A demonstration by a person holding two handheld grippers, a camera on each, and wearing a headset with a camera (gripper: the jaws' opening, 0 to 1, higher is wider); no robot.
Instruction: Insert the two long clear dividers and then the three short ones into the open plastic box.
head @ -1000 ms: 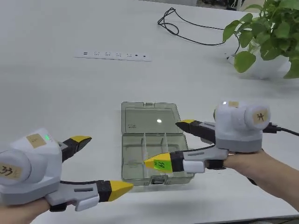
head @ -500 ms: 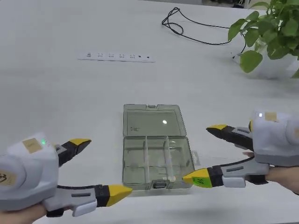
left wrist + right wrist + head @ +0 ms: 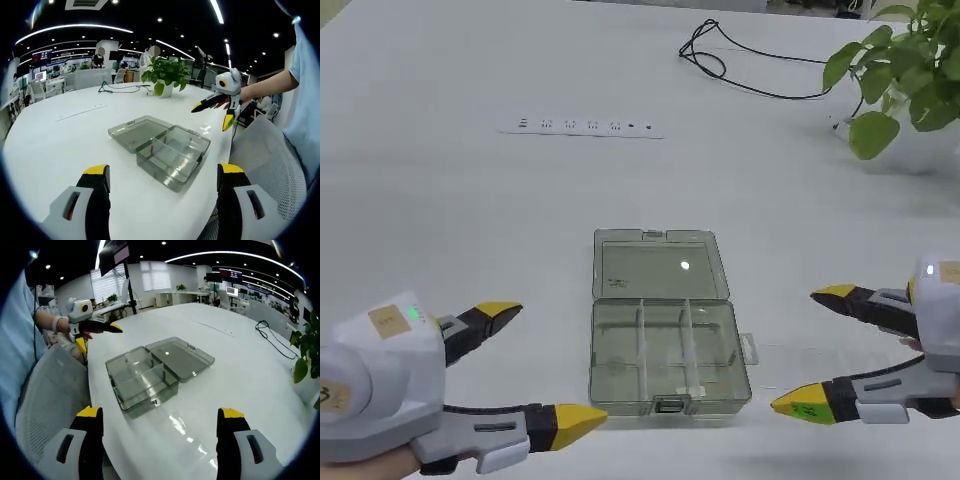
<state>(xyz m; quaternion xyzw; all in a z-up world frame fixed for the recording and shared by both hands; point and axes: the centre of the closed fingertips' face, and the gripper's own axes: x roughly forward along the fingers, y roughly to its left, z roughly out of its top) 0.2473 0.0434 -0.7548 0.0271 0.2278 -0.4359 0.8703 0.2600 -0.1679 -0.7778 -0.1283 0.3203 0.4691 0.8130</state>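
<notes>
The clear grey plastic box lies open at the middle of the white table, its lid flat behind the tray. Clear partitions stand inside the tray; I cannot tell how many. My left gripper hovers open and empty to the box's left. To its right my right gripper is open and empty too. The left gripper view has the box ahead of its own open gripper, with the right gripper beyond. In the right gripper view the box is in front of the open gripper.
A white power strip lies at the back, and a black cable loops at the far right. A potted plant stands at the right edge. Faint clear glints show on the table right of the box. The near table edge is close.
My right gripper has drawn back from over the box's tray to its right side, still open. The left gripper has barely moved. The head camera shifted a little.
</notes>
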